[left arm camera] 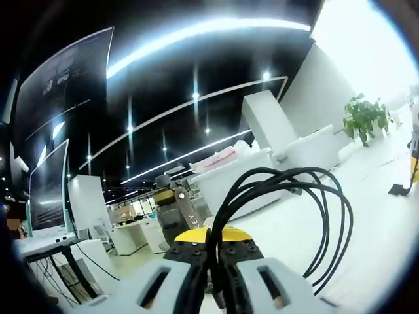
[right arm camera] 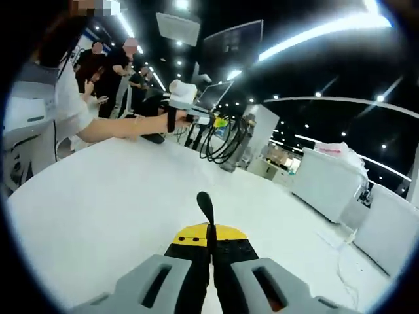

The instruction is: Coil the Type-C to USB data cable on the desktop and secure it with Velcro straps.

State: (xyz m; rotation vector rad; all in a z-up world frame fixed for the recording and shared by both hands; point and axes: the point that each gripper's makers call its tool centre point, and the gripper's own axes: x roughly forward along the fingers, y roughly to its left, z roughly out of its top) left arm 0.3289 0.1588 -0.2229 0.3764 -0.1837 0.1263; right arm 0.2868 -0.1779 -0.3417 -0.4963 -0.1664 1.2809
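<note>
In the left gripper view my left gripper (left arm camera: 211,260) is shut on the black data cable (left arm camera: 314,216). The cable is coiled into several loops that arc up and to the right of the jaws. In the right gripper view my right gripper (right arm camera: 210,252) is shut on a thin black Velcro strap (right arm camera: 205,208), whose rounded end sticks up above the jaws. Farther across the white desktop (right arm camera: 111,203), the left gripper (right arm camera: 196,120) is held up by a person's hand, and the coiled cable (right arm camera: 222,142) hangs from it above the table.
The person's forearm (right arm camera: 121,129) reaches in from the left. Several people (right arm camera: 124,65) stand at the back left, near monitors (right arm camera: 230,39). White furniture (right arm camera: 330,176) stands to the right. A potted plant (left arm camera: 365,118) and a monitor (left arm camera: 47,186) are in the left gripper view.
</note>
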